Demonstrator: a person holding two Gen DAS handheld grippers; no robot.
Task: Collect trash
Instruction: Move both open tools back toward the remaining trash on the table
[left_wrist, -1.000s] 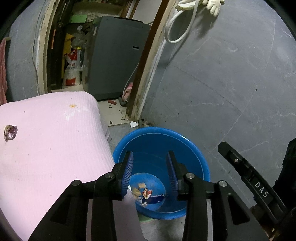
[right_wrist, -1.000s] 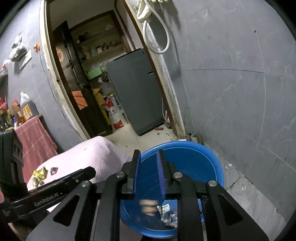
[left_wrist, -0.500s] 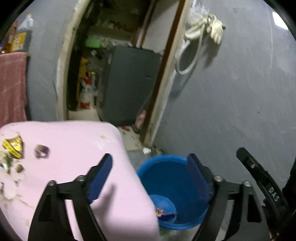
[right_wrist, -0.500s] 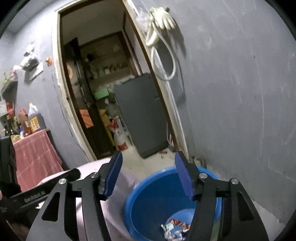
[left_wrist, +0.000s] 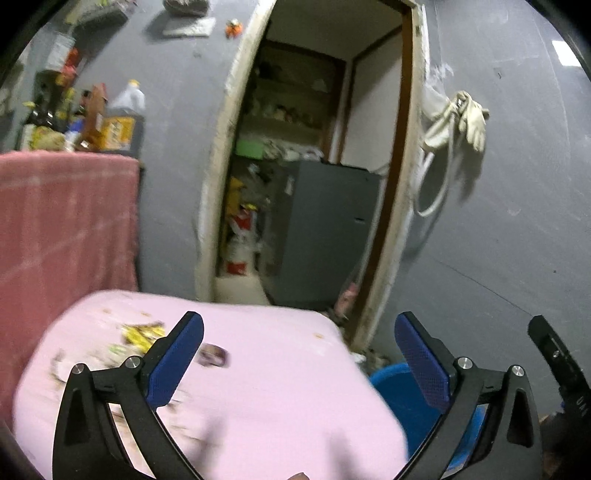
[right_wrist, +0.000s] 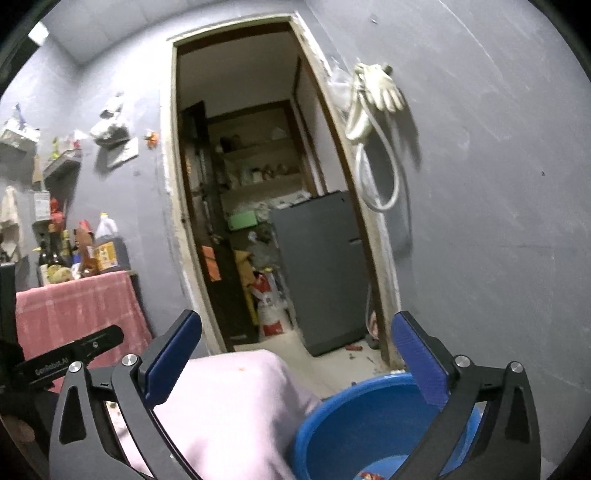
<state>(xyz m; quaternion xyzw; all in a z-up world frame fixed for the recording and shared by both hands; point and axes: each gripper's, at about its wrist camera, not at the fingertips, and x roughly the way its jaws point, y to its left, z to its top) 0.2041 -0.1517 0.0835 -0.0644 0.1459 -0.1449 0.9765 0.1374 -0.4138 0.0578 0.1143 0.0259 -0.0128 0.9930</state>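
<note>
A blue plastic basin (right_wrist: 354, 417) stands on the floor right of a pink-covered table (left_wrist: 266, 384), with a scrap of wrapper (right_wrist: 369, 474) showing at its bottom. On the pink cover lie a yellow wrapper (left_wrist: 142, 334), a small purple wrapper (left_wrist: 212, 356) and several blurred scraps (left_wrist: 74, 363). My left gripper (left_wrist: 299, 354) hangs above the table's right part, its jaws opening wide with nothing between them. My right gripper (right_wrist: 295, 354) hovers over the table corner and basin rim, jaws likewise opening, nothing held. The basin (left_wrist: 402, 402) peeks in at the lower right of the left wrist view.
A doorway (right_wrist: 266, 206) ahead leads to a cluttered room with a grey fridge (right_wrist: 321, 269). A red towel (left_wrist: 62, 229) drapes a stand with bottles (left_wrist: 110, 118) at the left. Gloves and a white hose (right_wrist: 373, 122) hang on the grey wall at the right.
Both grippers opened from nearly shut to wide and rose away from the basin. The left one swung left over the pink table, bringing the wrappers into view.
</note>
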